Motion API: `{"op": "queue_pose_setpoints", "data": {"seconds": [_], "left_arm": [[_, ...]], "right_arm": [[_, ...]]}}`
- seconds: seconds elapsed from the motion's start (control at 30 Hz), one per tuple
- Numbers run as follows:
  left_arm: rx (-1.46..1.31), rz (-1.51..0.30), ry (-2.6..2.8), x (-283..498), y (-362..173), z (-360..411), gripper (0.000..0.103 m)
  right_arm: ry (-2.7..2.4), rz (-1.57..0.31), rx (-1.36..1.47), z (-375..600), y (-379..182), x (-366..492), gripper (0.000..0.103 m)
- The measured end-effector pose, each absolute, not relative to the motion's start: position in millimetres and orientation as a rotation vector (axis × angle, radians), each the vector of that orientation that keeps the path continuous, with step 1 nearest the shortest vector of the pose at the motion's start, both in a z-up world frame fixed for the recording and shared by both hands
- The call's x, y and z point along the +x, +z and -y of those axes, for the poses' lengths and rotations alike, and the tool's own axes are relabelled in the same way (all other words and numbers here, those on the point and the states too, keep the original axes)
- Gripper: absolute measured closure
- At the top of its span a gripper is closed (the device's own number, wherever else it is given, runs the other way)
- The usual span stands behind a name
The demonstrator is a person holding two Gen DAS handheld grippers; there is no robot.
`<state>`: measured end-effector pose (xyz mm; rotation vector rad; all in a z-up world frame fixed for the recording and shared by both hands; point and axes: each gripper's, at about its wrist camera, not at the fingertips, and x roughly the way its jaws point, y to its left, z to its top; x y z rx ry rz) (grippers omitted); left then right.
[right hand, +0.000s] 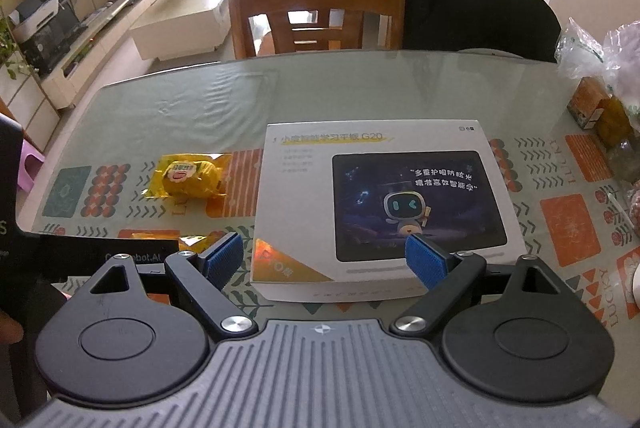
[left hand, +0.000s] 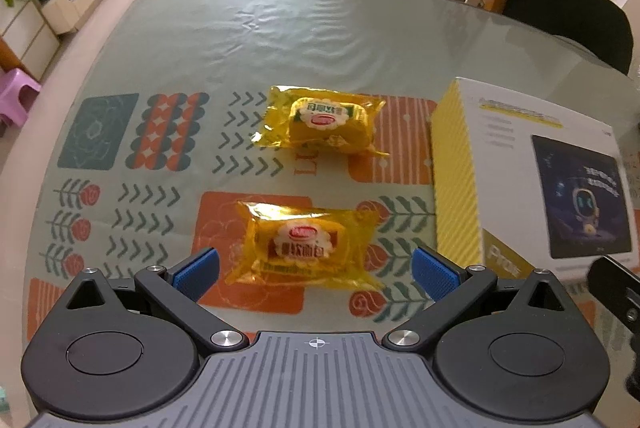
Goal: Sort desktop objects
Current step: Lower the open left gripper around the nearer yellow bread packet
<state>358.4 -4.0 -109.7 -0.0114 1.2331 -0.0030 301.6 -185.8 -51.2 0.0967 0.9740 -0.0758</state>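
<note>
Left gripper, released, hovers at the near bun; far bun lies beyond. Right gripper, released, hovers above the box.

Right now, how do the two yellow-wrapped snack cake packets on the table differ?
The near yellow snack cake packet lies between the open left gripper's fingers; the far yellow snack cake packet lies farther off, alone. The near one has a red label band, the far one green. Both are clear yellow wrappers with a round red logo, flat on the table.

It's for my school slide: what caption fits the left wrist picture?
Open left gripper hovering by the near yellow snack packet, another packet beyond, white tablet box to the right.
</note>
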Motion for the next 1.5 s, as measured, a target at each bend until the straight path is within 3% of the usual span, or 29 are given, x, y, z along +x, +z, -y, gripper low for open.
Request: {"op": "queue_pose_setpoints", "data": {"seconds": [1.5], "left_arm": [[0.023,-1.349,0.037,396,-187,-1,0.0]], "right_arm": [[-0.08,-1.051,0.063,168,-80,325,0.0]]}}
